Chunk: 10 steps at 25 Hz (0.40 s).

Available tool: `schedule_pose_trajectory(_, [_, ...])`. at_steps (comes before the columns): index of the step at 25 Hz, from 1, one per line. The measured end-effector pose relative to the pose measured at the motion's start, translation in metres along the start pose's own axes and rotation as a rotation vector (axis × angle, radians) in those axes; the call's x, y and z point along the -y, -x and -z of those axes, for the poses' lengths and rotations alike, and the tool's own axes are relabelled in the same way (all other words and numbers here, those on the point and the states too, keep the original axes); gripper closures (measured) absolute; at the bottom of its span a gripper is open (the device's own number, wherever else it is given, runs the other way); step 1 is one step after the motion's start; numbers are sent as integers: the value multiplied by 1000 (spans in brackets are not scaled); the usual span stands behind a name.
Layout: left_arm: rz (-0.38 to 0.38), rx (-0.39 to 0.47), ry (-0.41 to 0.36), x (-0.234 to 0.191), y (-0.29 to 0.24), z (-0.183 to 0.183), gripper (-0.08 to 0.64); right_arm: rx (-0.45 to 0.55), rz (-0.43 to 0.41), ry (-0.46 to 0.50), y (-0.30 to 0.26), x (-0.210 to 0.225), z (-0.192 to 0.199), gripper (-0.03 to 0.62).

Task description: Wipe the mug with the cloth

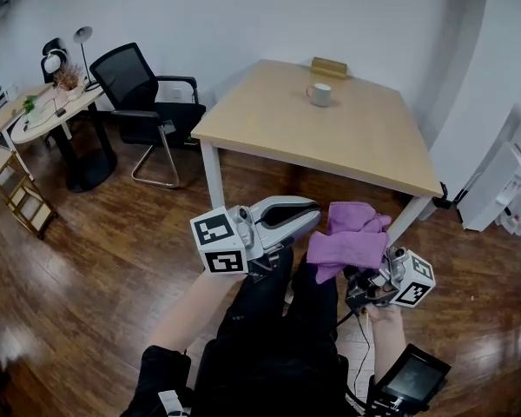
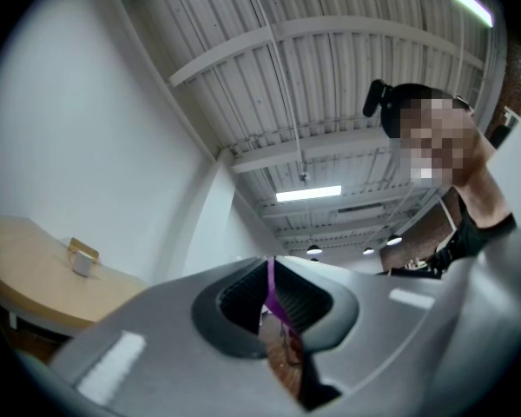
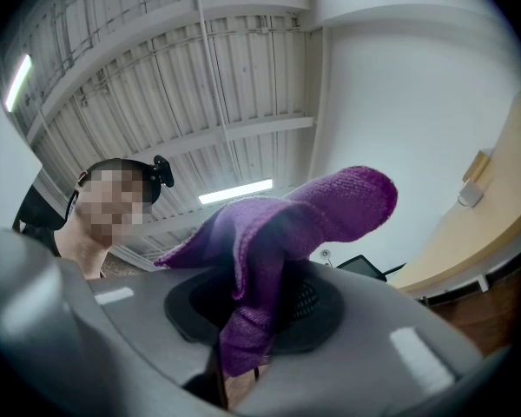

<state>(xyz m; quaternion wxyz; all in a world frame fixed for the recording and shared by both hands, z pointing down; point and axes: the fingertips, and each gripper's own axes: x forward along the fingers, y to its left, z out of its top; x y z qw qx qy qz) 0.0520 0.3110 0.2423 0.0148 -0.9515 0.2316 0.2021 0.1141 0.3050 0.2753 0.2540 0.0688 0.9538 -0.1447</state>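
Limp cloth [image 1: 348,235] clamped in my right gripper [image 3: 259,301]; left gripper [image 1: 306,217] closed, empty.
Mug [image 1: 319,94] on the table [image 1: 269,122]: rigid, slick, breakable, so I'd grip its handle.

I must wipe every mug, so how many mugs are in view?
1. A white ceramic mug stands on the far part of the light wooden square table, in front of a small tan block. The cluttered round table at left may hide more.

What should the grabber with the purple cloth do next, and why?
Probably carry the cloth forward to the mug. The right gripper pinches the cloth, but the mug stands far off on the table.
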Motion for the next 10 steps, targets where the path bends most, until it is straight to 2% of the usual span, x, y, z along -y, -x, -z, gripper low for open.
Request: schedule_pose_trajectory(10, [-1,-14,5,-2,-6,9,537,6,9,-10,8,7,-1,515])
